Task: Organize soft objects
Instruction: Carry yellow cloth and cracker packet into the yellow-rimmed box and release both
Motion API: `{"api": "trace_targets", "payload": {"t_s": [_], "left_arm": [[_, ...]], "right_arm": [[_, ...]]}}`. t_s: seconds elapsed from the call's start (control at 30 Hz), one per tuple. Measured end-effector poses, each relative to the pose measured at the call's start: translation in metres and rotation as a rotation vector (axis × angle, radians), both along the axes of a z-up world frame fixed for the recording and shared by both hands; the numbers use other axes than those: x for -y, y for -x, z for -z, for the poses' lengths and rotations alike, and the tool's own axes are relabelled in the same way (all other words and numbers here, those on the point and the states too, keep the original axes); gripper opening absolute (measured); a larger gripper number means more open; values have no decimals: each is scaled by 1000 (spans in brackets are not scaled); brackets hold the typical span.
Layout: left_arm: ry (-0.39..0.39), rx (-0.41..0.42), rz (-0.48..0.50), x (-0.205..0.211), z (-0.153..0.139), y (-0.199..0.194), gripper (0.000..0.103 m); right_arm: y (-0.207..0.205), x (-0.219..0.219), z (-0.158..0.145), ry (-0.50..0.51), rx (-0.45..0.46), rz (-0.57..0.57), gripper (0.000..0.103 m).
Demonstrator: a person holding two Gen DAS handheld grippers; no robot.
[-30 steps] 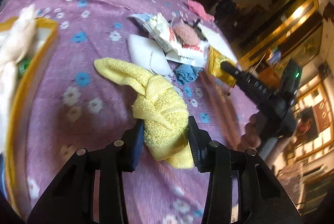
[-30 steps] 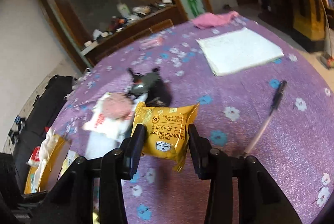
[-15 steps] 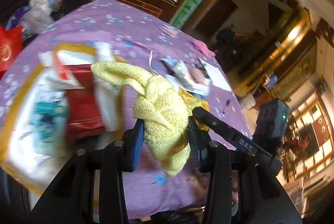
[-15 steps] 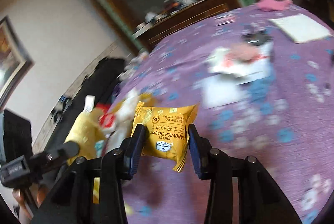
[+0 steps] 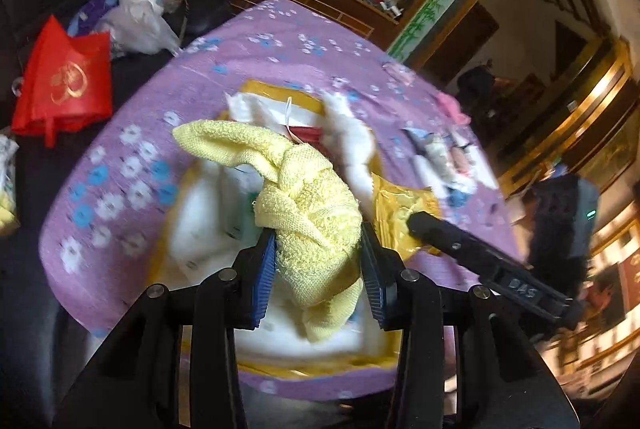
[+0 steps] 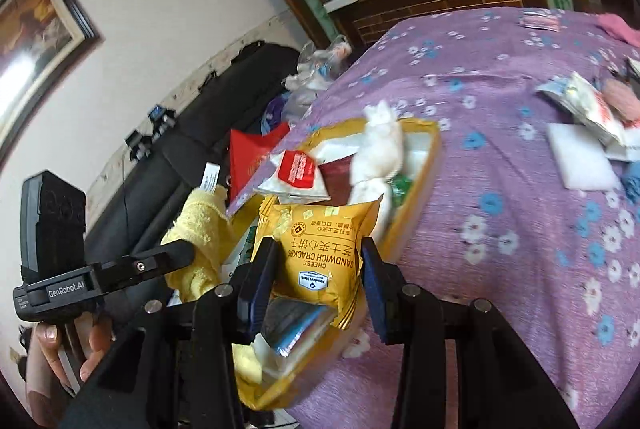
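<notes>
Two tools hang over the yellow tray (image 6: 428, 153) at the near left corner of the worktop (image 6: 500, 109), which wears a purple cloth with flowers. That is what counts for the coming move: the tray lies right under both tools, so each thing only needs to go down and be let go.

The left tool (image 5: 318, 269) is pinching a yellow towel (image 5: 304, 205). Its blue pads (image 5: 264, 277) press on the lower part of the towel from both sides, about half spread. The towel is bunched up, and one long end sticks up and off to the left. It hangs above the white soft things in the middle of the tray.

The right tool (image 6: 316, 277) is pinching a yellow cracker packet (image 6: 320, 249), also about half spread. The packet stands upright between the pads, with its print upside down. It hangs over the near end of the tray, above a small shiny blue pack (image 6: 296, 325).

The tray already holds a lot: a white stuffed toy (image 6: 380, 149), a red and white pouch (image 6: 298, 169) and more. I think free room is small, so the towel may end up lying on top of other things.

Further right on the worktop a white pad (image 6: 580, 161) and some more packets (image 6: 592, 105) wait, well apart from the tray.
</notes>
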State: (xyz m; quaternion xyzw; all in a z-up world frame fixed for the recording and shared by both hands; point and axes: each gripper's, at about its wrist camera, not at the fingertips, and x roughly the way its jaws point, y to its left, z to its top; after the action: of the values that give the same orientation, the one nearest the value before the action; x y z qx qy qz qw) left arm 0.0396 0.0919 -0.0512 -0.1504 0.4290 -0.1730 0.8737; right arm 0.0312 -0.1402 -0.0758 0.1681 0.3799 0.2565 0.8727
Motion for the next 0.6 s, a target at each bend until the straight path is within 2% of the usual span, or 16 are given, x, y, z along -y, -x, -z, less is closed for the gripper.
{"api": "trace_targets", "payload": {"t_s": [0.17,0.3,0.4,0.43,0.53,0.6], "left_arm": [[-84,-20,66,10,16,-13,39],[-128,-37,51,13,31,-20,40],[-93,-21,40,9,33,-20,41],[-74,-17,25,6,32,-19,45],[1,29,-17,-6,20,-10,60],[-1,69,-42,-6,9,-3,65]], "right_arm": [[-4,-25,3,83,2,15,41],[-8,-38,9,167,11,36,44],[-6,-41,13,174,21,42,47],[-3,-41,11,170,36,41,49],[4,-33,3,119,71,43,68],[6,-26,0,87,75,30,68]]}}
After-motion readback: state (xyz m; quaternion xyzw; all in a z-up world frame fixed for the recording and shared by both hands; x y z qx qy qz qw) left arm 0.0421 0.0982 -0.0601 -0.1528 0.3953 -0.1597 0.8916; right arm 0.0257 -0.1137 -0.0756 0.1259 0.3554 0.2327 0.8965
